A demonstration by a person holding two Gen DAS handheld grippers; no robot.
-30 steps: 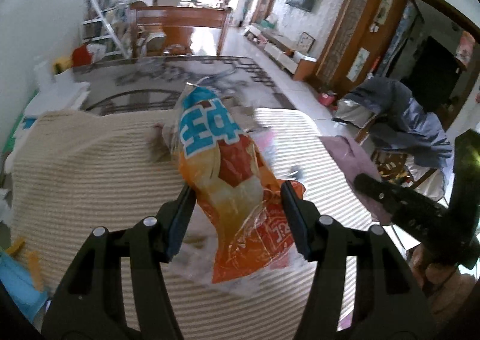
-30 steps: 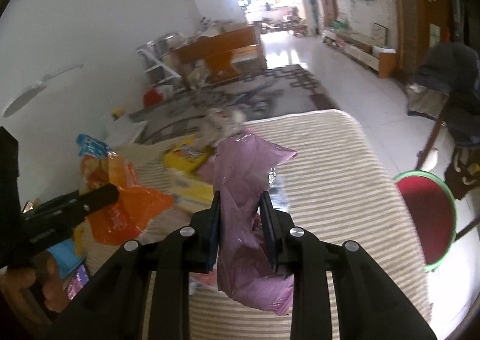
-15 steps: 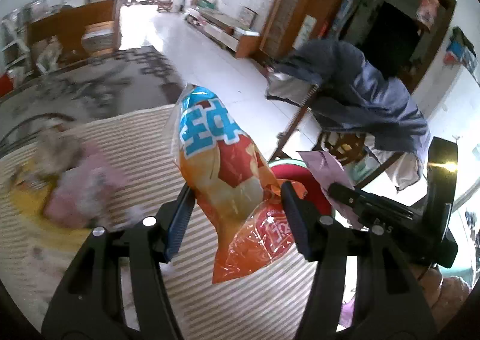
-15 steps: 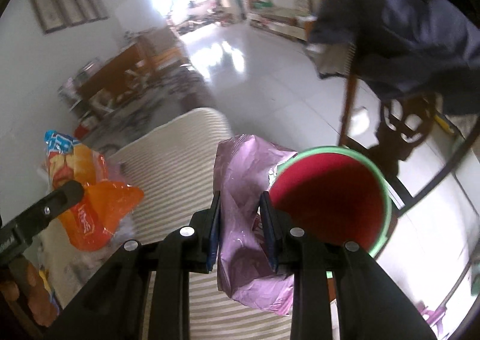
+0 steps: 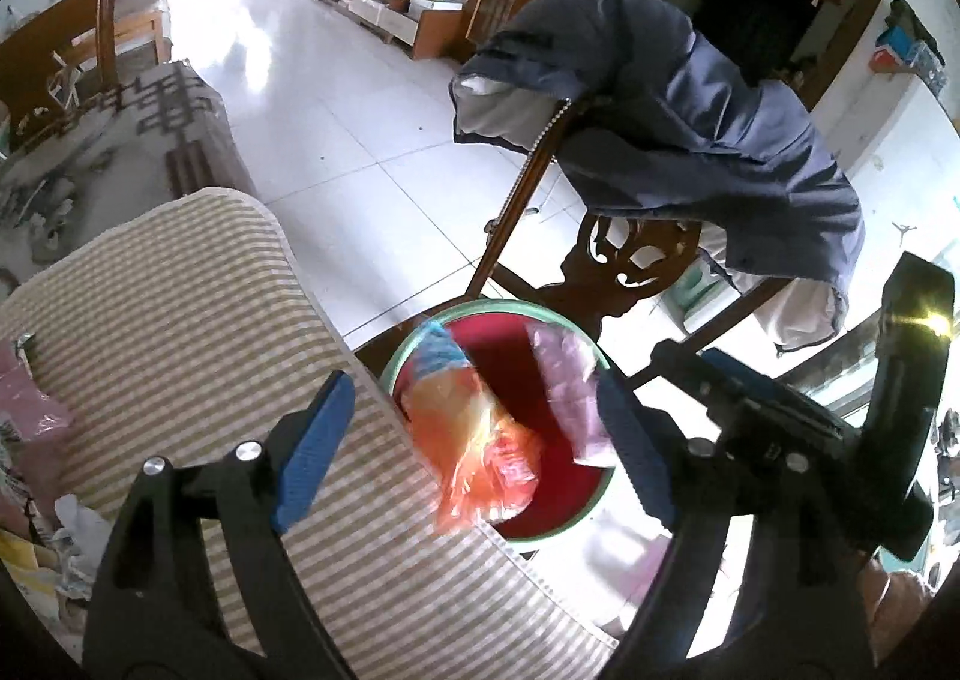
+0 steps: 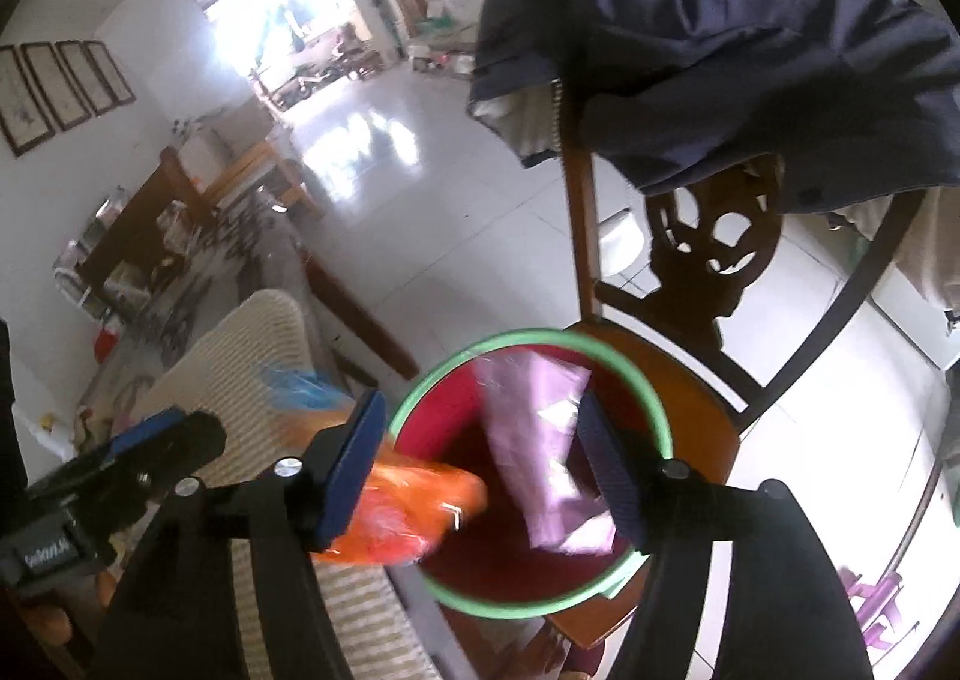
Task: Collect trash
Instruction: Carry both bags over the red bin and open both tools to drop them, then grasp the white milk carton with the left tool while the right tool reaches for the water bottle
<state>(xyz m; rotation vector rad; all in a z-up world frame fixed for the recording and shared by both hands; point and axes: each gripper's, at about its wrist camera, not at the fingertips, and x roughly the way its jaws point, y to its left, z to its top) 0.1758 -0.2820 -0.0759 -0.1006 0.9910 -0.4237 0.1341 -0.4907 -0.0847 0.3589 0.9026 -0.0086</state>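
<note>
Bin (image 5: 401, 356) mouth lies open below my left gripper (image 5: 474, 434) and right gripper (image 6: 483, 461) — both jaws opening, nothing pressed between the pads. Orange bag (image 5: 480, 440) and pink bag (image 6: 540, 452) fill part of the opening. Striped table edge (image 5: 252, 236) crowds the bin's left rim. Chair back (image 6: 708, 254) with draped jacket (image 5: 690, 110) walls off the far side. Tiled floor (image 5: 336, 140) beyond the table — free.

Your table (image 5: 180, 308) wears a striped cloth, with pink wrappers (image 5: 30, 410) and scraps lying at its left edge.
</note>
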